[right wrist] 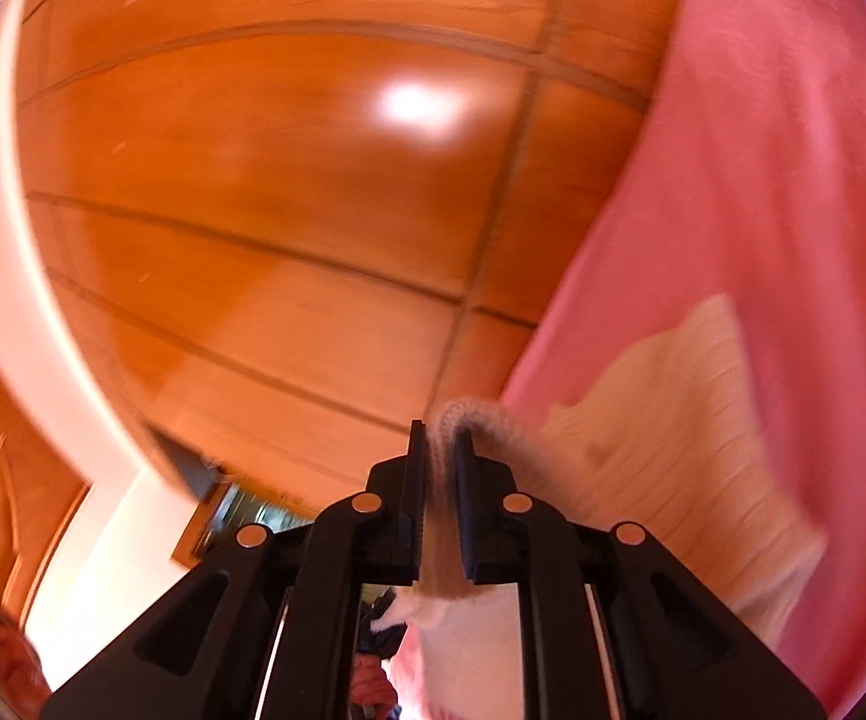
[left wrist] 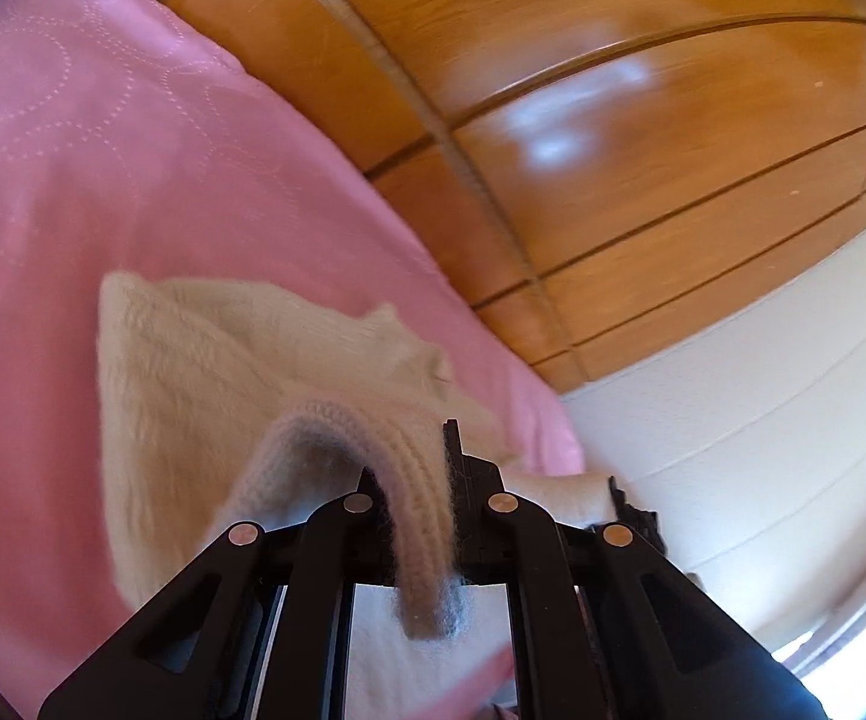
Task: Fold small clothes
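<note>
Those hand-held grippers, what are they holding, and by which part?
Both pinch the cream knitted garment by its ribbed edge: left hand-held gripper, right hand-held gripper.

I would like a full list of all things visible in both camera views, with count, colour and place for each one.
knitted garment: one, cream, lifted over the bed cover, its ribbed edge clamped in both grippers
bed cover: one, pink with a dotted circle pattern, under the garment
wooden panels: several, glossy orange-brown, behind the bed
wall: one, white, beside the panels
left gripper: one, black, shut on the garment's ribbed edge
right gripper: one, black, shut on the garment's ribbed edge; also seen at the right in the left wrist view
</note>
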Tool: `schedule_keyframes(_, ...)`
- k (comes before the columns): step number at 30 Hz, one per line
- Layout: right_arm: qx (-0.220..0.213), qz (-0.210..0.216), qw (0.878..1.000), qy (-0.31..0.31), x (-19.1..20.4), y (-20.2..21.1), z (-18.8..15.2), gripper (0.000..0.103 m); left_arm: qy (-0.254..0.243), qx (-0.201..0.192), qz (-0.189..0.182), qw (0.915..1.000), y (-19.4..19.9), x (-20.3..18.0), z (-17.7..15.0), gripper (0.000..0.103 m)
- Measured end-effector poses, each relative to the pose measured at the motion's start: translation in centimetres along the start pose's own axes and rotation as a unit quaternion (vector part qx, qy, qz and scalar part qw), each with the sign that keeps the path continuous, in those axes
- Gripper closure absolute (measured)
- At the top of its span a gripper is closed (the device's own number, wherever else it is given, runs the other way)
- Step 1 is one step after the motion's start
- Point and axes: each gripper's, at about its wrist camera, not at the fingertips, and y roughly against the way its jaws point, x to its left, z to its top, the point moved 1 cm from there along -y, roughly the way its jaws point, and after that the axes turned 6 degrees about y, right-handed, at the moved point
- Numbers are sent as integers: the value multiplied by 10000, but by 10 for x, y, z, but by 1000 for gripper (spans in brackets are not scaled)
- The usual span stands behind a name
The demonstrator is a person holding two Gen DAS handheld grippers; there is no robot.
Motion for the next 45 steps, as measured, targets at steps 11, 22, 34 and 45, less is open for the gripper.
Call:
schedule_keyframes(11, -249, -1767, 9823, 562, -15, -16, 4, 49, 41, -821, 1307, 9880, -29, 18, 8, 35)
schedule_keyframes(22, 2116, -3752, 8032, 4116, 62, -138, -72, 51, -2022, -578, 2632, 9415, -76, -59, -29, 32)
schedule_keyframes(34, 1779, -4454, 7953, 3708, -7, -149, -44, 58, -2071, -334, 3643, 9073, -137, -7, -2, 26)
schedule_keyframes(45, 1625, -4504, 7875, 3879, 6, -159, -52, 55, -1681, -1389, 3155, 9235, -64, -25, -37, 19)
